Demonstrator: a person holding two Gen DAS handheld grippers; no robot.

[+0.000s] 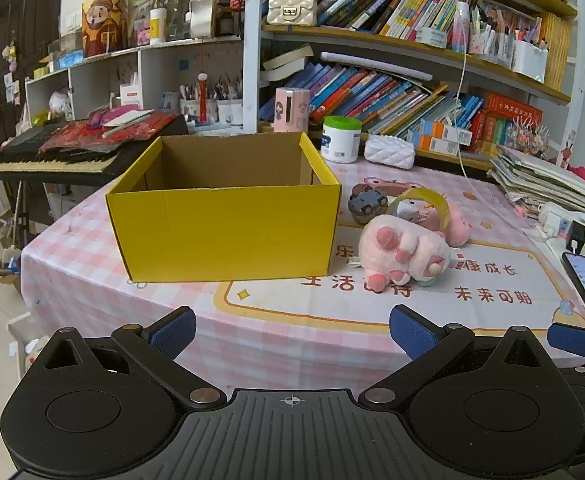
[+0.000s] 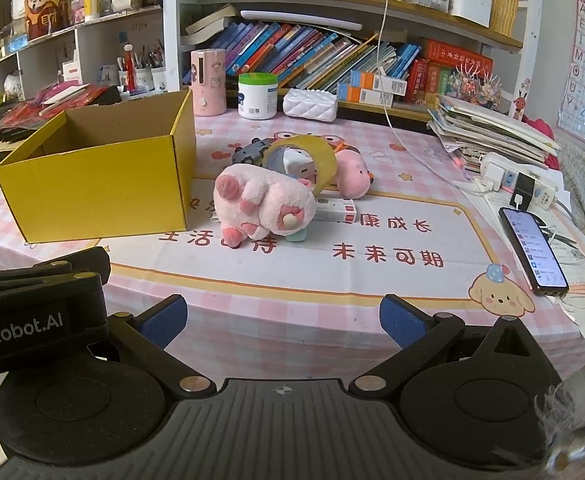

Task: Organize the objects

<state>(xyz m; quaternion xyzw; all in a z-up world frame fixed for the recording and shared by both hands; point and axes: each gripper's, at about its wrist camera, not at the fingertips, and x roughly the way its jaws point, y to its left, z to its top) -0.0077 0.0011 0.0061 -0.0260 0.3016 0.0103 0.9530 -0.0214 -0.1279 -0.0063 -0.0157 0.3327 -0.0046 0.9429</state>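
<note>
Trouble brews: both claws, left and right, gape empty; grabbing the plush pig may topple the tape roll leaning behind it.

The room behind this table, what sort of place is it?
Probably a child's study or playroom at home: crammed bookshelves, an electronic keyboard, and a pink plush pig on a cartoon tablecloth.

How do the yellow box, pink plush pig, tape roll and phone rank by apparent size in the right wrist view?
1. yellow box
2. pink plush pig
3. tape roll and phone: these look alike, and the phone lies nearer the camera, so no ranking.
</note>
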